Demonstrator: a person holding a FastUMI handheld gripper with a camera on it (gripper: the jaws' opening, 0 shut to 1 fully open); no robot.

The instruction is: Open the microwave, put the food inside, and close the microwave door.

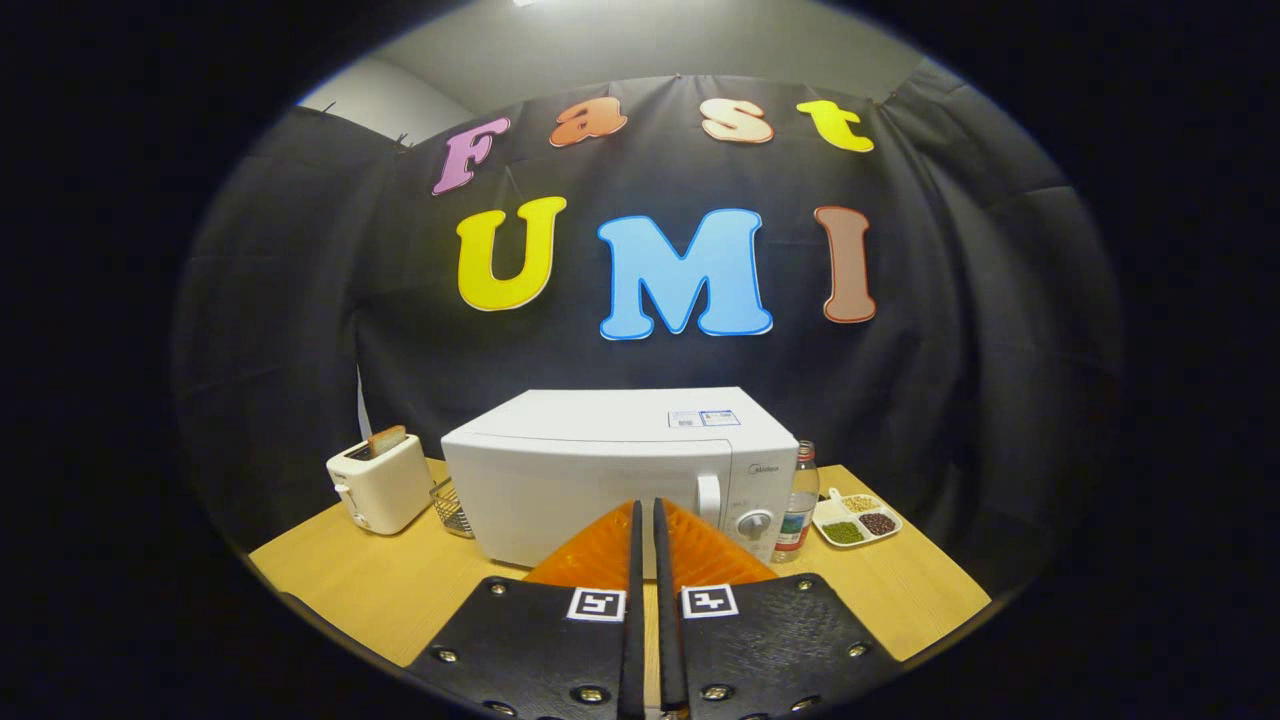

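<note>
A white microwave [610,470] stands on the wooden table [380,590] with its door closed. Its vertical handle [709,499] sits at the door's right side, next to a round knob [754,524]. My gripper [645,512] hangs above the table in front of the microwave, fingers nearly together with nothing between them. The fingertips point at the lower door, a little left of the handle and still short of it. Right of the microwave lies a white divided tray [857,520] holding beans and grains.
A white toaster [381,484] with a slice of bread in it stands left of the microwave. A small wire basket [451,507] sits between the two. A clear bottle [800,500] stands against the microwave's right side, next to the tray.
</note>
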